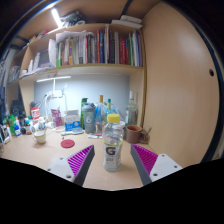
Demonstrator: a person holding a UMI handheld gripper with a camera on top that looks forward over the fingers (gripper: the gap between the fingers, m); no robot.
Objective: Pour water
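A clear plastic bottle (113,143) with a white cap and a label stands upright on the wooden desk (40,160). It sits between my two fingers with a gap at each side. My gripper (113,160) is open, its magenta pads (81,157) flanking the bottle's lower half without touching it. A brown mug (134,132) stands just beyond the bottle to the right. A small glass (40,136) rests further off to the left.
A red coaster (67,143) lies on the desk left of the bottle. Several bottles and jars (90,117) crowd the back of the desk. A bookshelf (95,50) hangs above. A wooden panel (185,90) walls the right side.
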